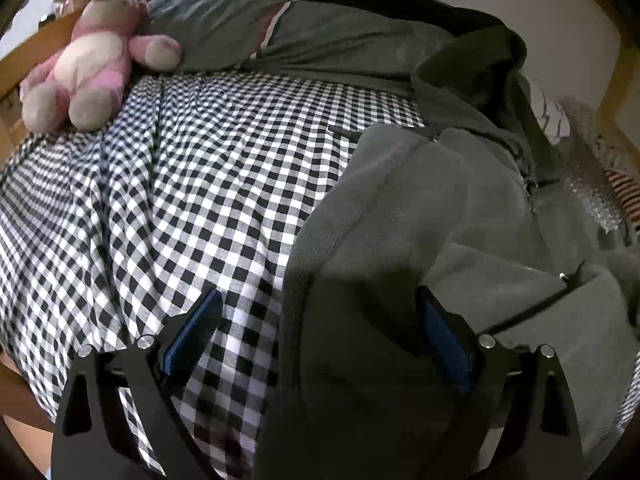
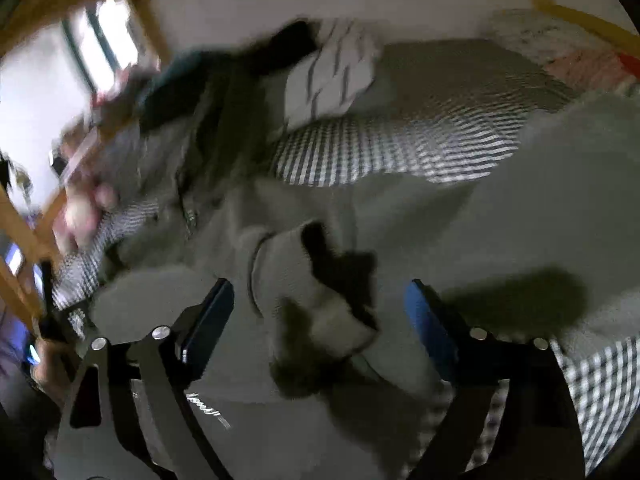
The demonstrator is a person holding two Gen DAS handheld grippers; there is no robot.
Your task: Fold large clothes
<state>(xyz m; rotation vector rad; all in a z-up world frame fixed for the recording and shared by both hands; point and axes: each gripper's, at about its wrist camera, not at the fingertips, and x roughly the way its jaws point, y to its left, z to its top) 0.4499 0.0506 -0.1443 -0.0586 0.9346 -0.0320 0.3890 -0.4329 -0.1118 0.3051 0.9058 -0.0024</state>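
a grey hoodie (image 1: 420, 208) lies rumpled on the right side of the bed's checked sheet (image 1: 180, 184), a pink teddy (image 1: 92, 60) far left. the left gripper (image 1: 320, 316) and the right gripper (image 2: 320, 304) both hover over it, jaws wide, holding nothing.

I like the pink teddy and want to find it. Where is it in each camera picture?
Left wrist view: the pink teddy sits at the upper left, on the checkered sheet.
Right wrist view: a blurry pink shape at the left edge may be it; too smeared to tell.
Shared landmark: the grey jacket.
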